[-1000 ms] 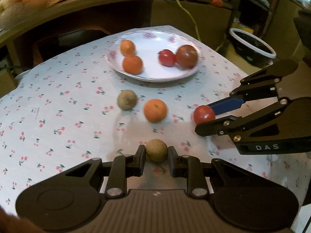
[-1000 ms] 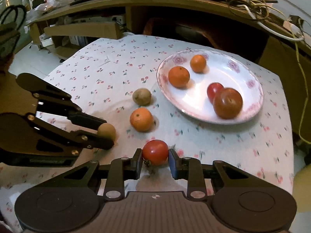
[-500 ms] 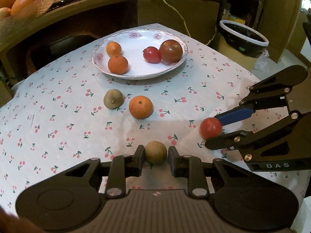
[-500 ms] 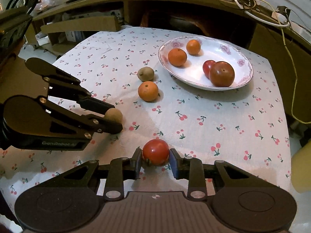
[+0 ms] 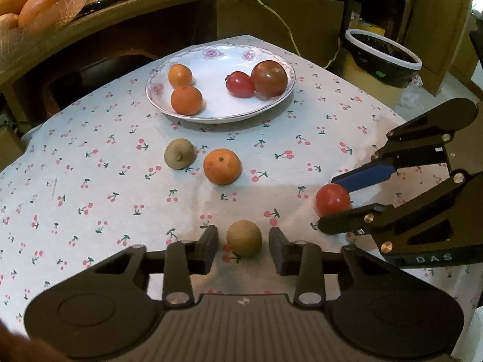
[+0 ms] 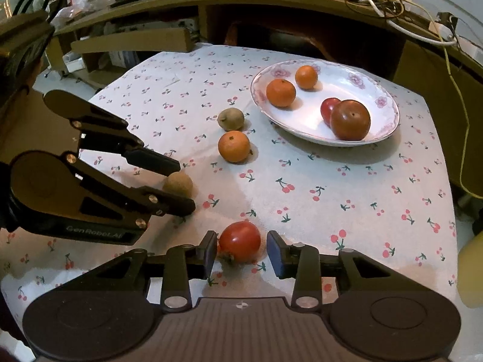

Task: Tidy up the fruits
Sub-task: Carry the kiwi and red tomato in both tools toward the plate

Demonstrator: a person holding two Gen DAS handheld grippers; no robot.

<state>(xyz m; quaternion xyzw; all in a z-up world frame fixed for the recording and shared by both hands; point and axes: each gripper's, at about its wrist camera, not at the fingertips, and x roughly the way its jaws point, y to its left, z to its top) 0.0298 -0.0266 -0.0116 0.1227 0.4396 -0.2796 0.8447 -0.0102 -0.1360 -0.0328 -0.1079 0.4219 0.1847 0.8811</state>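
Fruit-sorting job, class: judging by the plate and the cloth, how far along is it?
Done: four fruits lie on the plate. In hand: nothing gripped; the left gripper has open jaws around a brown fruit, and the right gripper around a tomato, both on the cloth. Left: those two, plus the orange and the kiwi.

A brown fruit (image 5: 244, 238) sits between the parted fingers of the left gripper (image 5: 243, 249) near the cherry-print tablecloth's (image 5: 90, 181) front edge; the right gripper (image 5: 335, 203) flanks a red tomato (image 5: 332, 199) toward the right edge.
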